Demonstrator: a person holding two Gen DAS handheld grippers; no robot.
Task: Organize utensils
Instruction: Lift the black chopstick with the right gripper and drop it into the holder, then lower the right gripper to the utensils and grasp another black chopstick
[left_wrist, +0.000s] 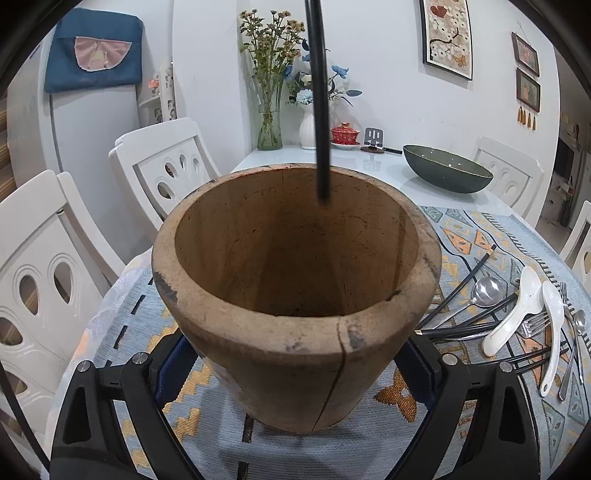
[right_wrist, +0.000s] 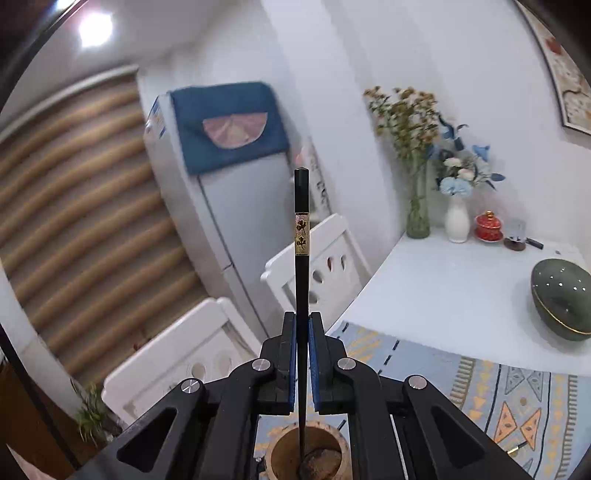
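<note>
A bench under a patterned cloth carried a wooden pot, which the left gripper bracketed, its pads seemingly against the sides. Right of the pot lay loose spoons, forks and chopsticks. Directly above the pot, the right gripper was clamped on one black chopstick, tip just inside the rim. Released off-centre or tilted, the stick could strike the rim and fall out; a slack left hold might let the pot tip.
</note>
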